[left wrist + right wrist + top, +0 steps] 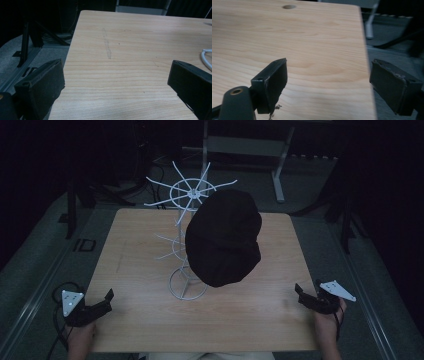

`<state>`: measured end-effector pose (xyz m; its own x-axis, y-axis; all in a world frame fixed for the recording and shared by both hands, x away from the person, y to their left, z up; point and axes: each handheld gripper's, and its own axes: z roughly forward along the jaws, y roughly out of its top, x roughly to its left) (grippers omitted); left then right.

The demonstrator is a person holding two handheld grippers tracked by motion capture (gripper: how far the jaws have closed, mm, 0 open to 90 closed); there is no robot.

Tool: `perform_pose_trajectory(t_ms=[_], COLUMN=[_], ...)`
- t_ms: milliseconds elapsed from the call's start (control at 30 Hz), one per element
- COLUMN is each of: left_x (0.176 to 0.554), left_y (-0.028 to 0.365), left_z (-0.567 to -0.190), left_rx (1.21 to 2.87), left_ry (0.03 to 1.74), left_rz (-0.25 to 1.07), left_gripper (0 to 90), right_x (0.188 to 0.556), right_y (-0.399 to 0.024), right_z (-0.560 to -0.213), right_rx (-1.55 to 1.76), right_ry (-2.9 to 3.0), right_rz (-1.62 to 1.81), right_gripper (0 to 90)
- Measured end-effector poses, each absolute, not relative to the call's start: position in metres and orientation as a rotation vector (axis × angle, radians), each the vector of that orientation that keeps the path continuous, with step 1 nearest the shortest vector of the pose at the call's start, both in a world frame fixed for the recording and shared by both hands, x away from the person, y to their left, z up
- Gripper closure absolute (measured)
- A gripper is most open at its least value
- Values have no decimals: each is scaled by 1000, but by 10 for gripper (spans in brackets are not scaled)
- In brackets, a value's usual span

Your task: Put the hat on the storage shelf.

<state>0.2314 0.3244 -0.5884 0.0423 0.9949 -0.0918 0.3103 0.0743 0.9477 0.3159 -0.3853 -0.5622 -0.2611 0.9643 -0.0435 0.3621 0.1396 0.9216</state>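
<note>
A black cap (224,237) hangs on a white wire rack (187,195) that stands in the middle of the wooden table (140,260). The cap covers the rack's right side and much of its stem. My left gripper (107,301) rests at the table's front left corner, open, with bare wood between its jaws (116,72). My right gripper (301,296) sits at the front right edge, also open and holding nothing (328,70). Both are well apart from the rack. A curve of the rack's white base ring (206,58) shows at the right of the left gripper view.
Dark floor and black frame legs (72,212) surround the table. A pale metal stand (280,170) is behind it. A small round hole (289,6) lies in the tabletop far ahead of my right gripper. The table's right edge (365,62) runs between the right gripper's jaws.
</note>
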Motion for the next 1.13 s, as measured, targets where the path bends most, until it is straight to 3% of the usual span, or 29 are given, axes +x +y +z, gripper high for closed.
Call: perform_pose_trajectory(t_ms=[400,1133], left_x=[231,232], left_y=[324,325], left_z=[-588,-588], left_rx=[1394,1393], left_ry=[1430,1432], left_rz=[939,935], left_gripper=[14,15], right_x=[299,300], right_y=[-395,-404], right_z=[-570,-572], right_rx=[1308,1273], right_ry=[1549,1532], right_rz=[921,973], right_gripper=[119,119])
